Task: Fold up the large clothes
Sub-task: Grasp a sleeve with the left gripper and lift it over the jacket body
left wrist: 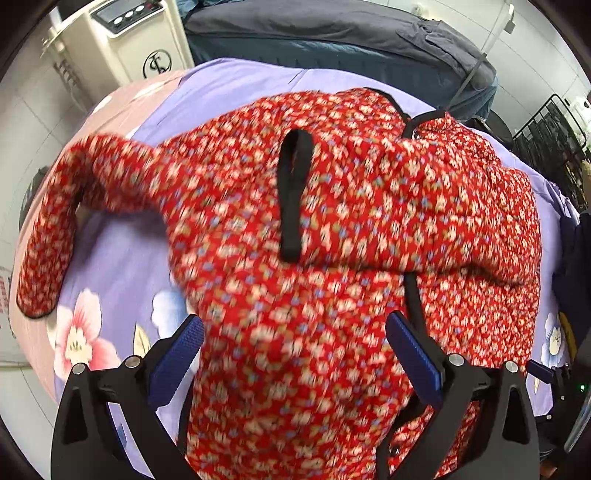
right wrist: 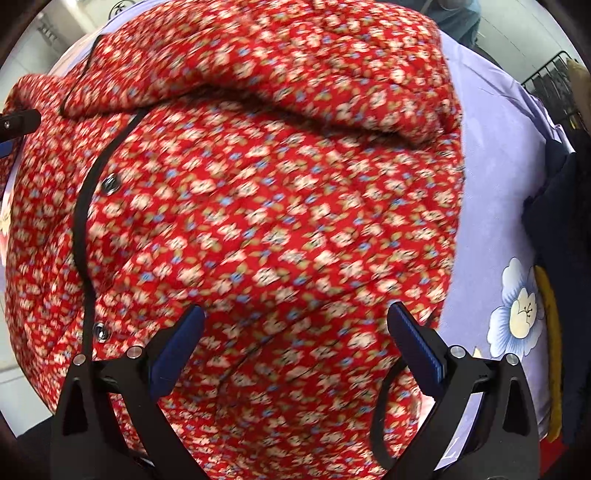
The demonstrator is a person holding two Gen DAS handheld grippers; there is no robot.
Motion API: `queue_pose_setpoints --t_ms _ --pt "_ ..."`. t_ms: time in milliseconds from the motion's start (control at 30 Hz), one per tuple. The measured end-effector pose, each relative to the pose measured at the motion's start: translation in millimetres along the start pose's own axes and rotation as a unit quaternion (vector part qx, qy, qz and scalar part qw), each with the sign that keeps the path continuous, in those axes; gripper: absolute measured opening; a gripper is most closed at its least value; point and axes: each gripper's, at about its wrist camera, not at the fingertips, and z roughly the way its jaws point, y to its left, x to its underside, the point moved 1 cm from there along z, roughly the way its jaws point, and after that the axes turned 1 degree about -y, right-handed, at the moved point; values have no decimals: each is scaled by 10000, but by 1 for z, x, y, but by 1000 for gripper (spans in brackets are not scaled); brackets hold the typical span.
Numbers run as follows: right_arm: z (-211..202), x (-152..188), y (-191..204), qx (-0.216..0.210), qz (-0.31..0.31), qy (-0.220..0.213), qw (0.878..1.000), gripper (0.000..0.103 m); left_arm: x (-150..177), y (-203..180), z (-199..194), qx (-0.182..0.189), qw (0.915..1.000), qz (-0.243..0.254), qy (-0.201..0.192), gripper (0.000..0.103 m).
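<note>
Both sets of jaws spread wide over the red floral jacket (left wrist: 295, 229): soft, padded, bulky, so grab the black-trimmed near hem.

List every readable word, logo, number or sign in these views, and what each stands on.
Round black monogram, seemingly "TL": front of the cream appliance.
Appliance's display panel: too small to read.
Red print at the left edge: blurred.
"L": white tag by the right gripper.
</note>
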Motion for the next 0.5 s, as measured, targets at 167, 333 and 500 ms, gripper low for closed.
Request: queue_pose_setpoints --t_ms 167,333,500 --pt "2 2 11 -126 -43 132 9998 97 19 15 -2 -76 9998 -156 65 97" --pt "5 10 14 -227 49 186 9996 97 32 42 -5 -63 9981 -597 124 96" --pt "3 7 7 -206 110 199 9995 97 32 92 -11 24 9912 -1326 2 96"
